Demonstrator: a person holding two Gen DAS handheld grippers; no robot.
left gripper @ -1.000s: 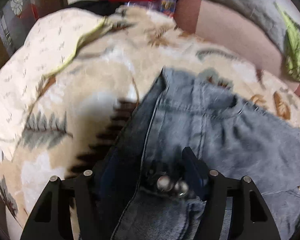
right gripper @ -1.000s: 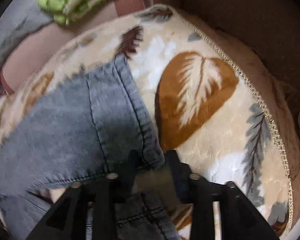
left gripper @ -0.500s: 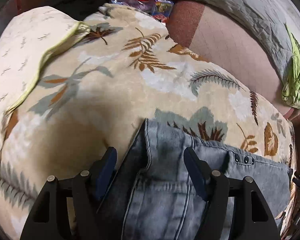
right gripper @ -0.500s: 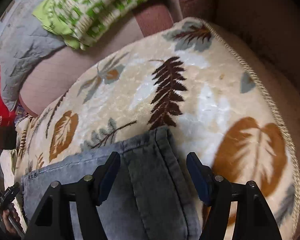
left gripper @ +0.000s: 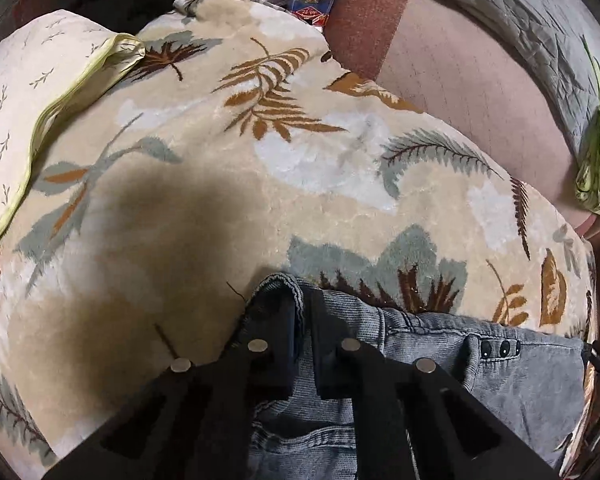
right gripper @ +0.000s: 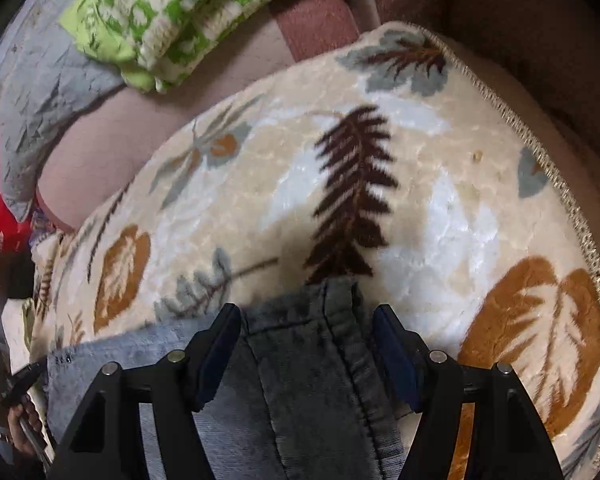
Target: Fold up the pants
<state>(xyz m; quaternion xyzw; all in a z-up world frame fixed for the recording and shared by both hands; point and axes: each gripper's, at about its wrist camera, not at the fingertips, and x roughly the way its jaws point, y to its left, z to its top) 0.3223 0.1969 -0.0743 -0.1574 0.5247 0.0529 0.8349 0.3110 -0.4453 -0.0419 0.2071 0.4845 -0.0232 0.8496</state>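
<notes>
Left gripper [left gripper: 302, 328] just closed, pinching the jeans [left gripper: 440, 360] corner, right gripper [right gripper: 306, 344] gaping, hem lying between its fingers, unpinched

The pants [left gripper: 440, 364] are lying on the blanket [left gripper: 228, 200], near its close edge. A pillow [left gripper: 24, 112] is resting on the blanket at the left. Beyond the blanket, a small box [left gripper: 312, 0] is sitting at the far edge, and a quilt [right gripper: 32, 92] is lying behind, with a folded cloth [right gripper: 172, 16] on it.
</notes>
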